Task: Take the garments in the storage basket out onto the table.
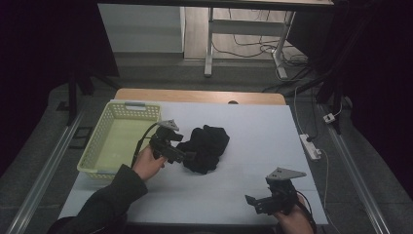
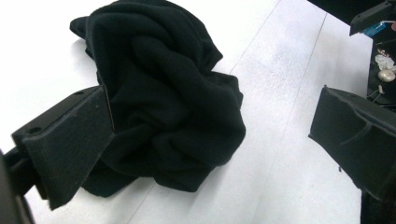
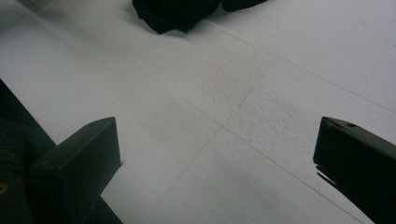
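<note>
While my left gripper [image 1: 187, 156] stands jaws apart against the black cloth [image 1: 207, 146] mid-table, beside the basket [image 1: 97, 168] at the left edge | step: reaching to grasp | right gripper [image 1: 260, 204] parted, idle near front edge | next, I judge: close on a fold, lift toward basket.

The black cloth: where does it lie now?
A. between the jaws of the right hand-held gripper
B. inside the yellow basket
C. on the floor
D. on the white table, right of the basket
D: the black cloth lies crumpled on the white table, beside the yellow basket, with the open left hand-held gripper at its edge.
</note>
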{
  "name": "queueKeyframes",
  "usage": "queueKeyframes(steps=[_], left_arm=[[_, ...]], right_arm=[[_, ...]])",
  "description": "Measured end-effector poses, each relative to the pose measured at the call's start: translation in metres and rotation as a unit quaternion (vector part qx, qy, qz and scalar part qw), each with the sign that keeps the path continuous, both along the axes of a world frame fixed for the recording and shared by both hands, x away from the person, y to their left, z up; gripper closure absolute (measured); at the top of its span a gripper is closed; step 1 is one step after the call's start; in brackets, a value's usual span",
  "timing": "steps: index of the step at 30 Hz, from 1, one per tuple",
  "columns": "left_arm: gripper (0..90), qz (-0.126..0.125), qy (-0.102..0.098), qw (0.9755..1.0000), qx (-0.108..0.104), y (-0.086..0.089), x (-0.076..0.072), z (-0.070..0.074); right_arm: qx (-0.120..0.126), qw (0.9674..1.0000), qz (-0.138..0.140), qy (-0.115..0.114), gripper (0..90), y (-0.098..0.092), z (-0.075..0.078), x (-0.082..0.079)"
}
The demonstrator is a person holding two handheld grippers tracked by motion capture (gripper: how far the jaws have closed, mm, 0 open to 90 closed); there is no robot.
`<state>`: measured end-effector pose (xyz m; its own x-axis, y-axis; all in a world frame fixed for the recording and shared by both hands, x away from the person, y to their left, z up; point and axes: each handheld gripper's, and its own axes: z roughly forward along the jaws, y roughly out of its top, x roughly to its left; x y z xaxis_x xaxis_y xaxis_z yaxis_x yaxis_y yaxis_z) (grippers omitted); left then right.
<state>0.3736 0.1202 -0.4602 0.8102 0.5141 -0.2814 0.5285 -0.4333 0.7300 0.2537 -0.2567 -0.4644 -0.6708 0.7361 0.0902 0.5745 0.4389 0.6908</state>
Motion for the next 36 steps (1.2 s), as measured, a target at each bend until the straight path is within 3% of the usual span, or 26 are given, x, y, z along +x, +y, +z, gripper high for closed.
queueKeyframes(steps=[20,36], left_arm=[[0.0,-0.007,0.000,0.9999,-0.008,0.011,-0.021,0.005],[0.0,0.000,0.005,0.9991,-0.041,0.031,-0.039,0.014]], right_arm=[[0.004,1.0000,-0.005,-0.001,0.5,-0.001,0.000,0.000],[-0.002,1.0000,-0.004,-0.005,0.5,0.000,0.000,-0.001]])
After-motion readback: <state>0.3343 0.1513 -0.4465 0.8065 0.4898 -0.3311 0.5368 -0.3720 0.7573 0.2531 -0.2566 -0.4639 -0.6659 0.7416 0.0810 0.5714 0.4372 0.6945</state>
